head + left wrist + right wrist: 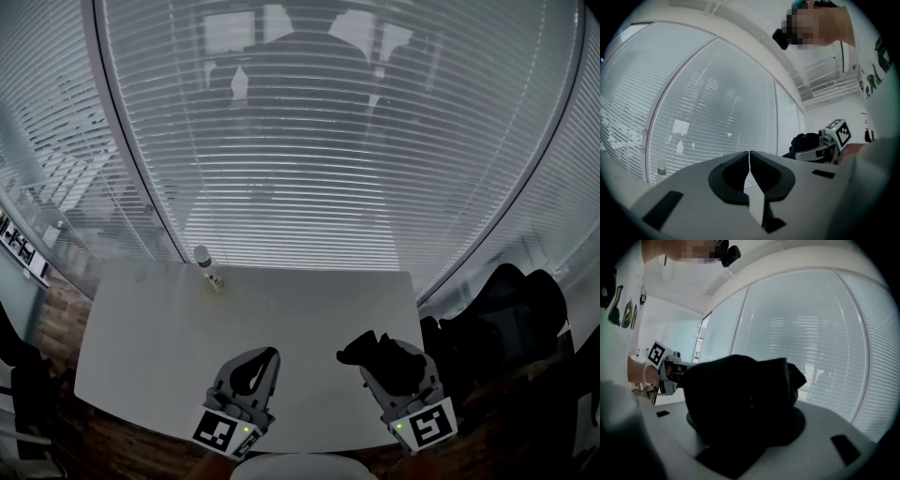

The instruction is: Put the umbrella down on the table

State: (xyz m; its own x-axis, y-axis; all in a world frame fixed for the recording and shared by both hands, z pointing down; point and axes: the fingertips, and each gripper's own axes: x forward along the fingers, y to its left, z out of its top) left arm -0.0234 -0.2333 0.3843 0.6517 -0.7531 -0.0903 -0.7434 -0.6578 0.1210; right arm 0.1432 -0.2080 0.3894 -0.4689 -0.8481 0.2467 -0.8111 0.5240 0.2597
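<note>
A black folded umbrella (373, 352) sits bunched between the jaws of my right gripper (392, 364), which is shut on it above the right part of the white table (169, 337). In the right gripper view the umbrella (740, 399) fills the space between the jaws and hides their pads. My left gripper (265, 360) hovers over the table's near edge, shut with nothing in it. The left gripper view shows its jaws (749, 165) meeting edge to edge, with the right gripper (824, 146) and the umbrella (804, 140) off to the right.
A small plastic bottle (204, 262) stands at the table's far edge, near the window blinds (328, 141). Dark bags or chairs (506, 314) crowd the floor right of the table. A wood-toned floor shows along the near edge.
</note>
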